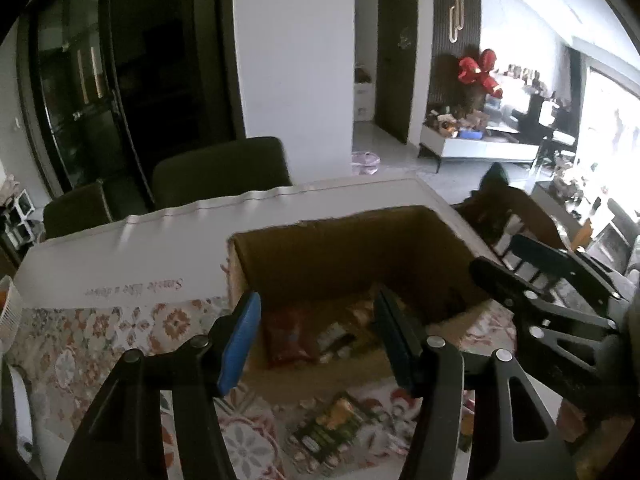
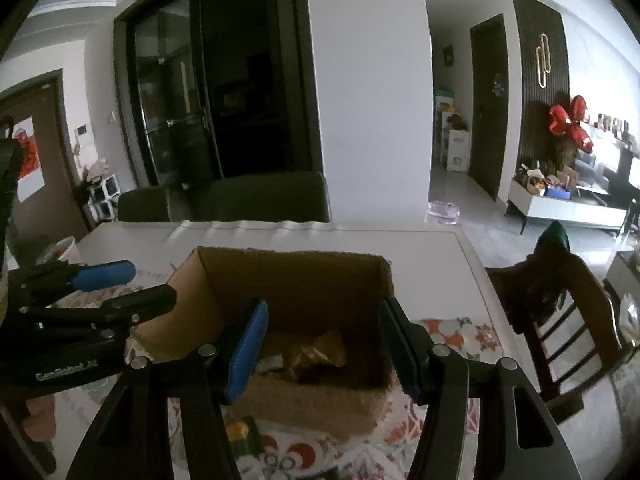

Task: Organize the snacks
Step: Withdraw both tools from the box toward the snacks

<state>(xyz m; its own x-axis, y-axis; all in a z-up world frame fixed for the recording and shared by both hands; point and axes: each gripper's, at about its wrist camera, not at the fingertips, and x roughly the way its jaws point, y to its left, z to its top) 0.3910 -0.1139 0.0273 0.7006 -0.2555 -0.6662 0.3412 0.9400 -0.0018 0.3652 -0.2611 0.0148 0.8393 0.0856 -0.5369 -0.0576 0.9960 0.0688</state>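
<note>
Our left gripper (image 1: 316, 344) has its fingers (image 1: 240, 340) apart with nothing between them, hanging over the near wall of the cardboard box (image 1: 340, 240). Our right gripper (image 2: 324, 348) likewise has its fingers (image 2: 248, 348) apart and empty, at the box's near edge.

Only the left wrist view shows a red snack bag (image 1: 288, 340) lying inside the box, and a green snack packet (image 1: 332, 424) on the patterned cloth (image 1: 100, 340) just in front of the box. It also shows the right gripper entering beside the box's right wall.

The right wrist view alone shows a gold-brown wrapped snack (image 2: 316, 356) on the box floor, and the left gripper (image 2: 120, 284) reaching toward the box's left wall. Behind the box, the white desk (image 2: 320, 240) runs to dark chairs (image 2: 264, 196).
</note>
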